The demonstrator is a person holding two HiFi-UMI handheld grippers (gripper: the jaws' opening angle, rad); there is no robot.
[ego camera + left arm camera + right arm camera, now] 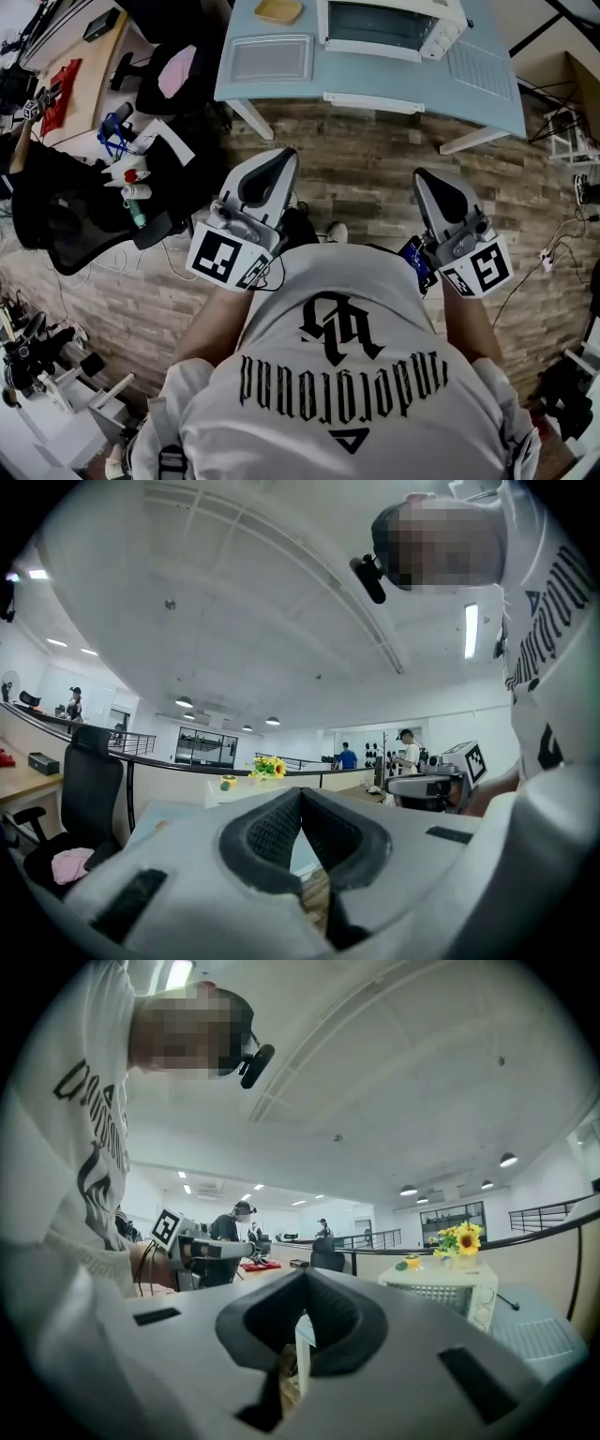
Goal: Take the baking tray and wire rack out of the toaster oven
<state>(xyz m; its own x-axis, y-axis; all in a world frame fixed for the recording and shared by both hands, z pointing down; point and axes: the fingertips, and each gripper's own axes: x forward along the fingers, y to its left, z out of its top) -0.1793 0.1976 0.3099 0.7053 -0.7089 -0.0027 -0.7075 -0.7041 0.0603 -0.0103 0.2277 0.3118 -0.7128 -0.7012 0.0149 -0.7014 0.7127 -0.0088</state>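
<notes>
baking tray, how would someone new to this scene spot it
Look at the light blue table with the white toaster oven on it. The baking tray lies flat just left of the oven. It is a solid grey rectangle with a raised rim, unlike the small yellow dish beyond it or the wire rack on the oven's right.

We see the toaster oven (389, 26) on the blue table (246, 86), the baking tray (270, 58) at its left side, the wire rack (480, 67) at its right side, our left gripper (278, 159) and right gripper (424, 178) over the wooden floor (356, 155), jaws together, well apart from the table.
</notes>
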